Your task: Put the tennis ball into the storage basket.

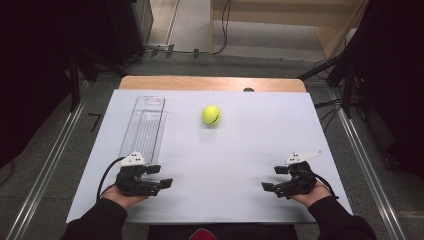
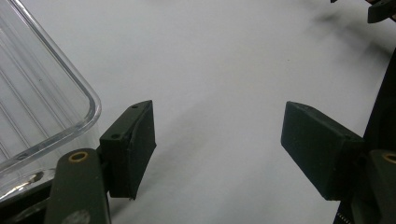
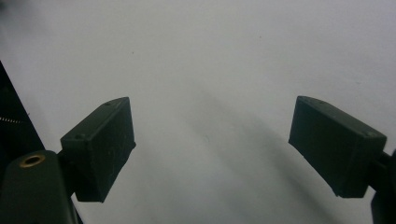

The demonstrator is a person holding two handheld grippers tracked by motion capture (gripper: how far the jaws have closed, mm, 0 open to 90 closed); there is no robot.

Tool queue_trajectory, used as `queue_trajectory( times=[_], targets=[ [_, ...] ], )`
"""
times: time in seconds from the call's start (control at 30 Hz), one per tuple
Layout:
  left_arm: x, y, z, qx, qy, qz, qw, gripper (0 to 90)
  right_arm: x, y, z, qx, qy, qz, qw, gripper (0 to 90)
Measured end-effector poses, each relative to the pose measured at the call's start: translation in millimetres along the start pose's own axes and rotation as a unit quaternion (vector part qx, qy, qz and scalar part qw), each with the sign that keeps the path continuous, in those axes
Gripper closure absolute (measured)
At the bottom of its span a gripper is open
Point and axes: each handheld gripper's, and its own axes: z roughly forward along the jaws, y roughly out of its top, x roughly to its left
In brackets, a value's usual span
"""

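A yellow-green tennis ball (image 1: 211,114) rests on the white table top (image 1: 235,150), towards the far middle. A long clear plastic tray (image 1: 144,125) lies at the left with nothing in it; its near corner (image 2: 42,93) sits just left of my left gripper's jaws. My left gripper (image 1: 162,176) (image 2: 217,135) rests at the front left, just below the tray's near end, open with only bare table between the jaws. At the front right my right gripper (image 1: 271,178) (image 3: 212,140) is open too and holds nothing. Both point inward towards each other.
The white sheet covers a wooden table whose far edge (image 1: 210,83) shows behind it. Metal rails (image 1: 365,160) run along both sides on the floor. Dark equipment and cables stand beyond the table corners. A piece of the right gripper (image 2: 380,11) appears far off in the left gripper view.
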Motion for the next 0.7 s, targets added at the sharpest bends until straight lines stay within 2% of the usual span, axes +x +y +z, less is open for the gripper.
queue_trajectory(
  times=[0.7],
  targets=[
    [2.3,1.6,-2.7,-0.003,0.0,-0.013,0.9999,26.8,1.4,0.7,1.1,0.002,0.002,-0.002,1.0,12.2]
  ],
)
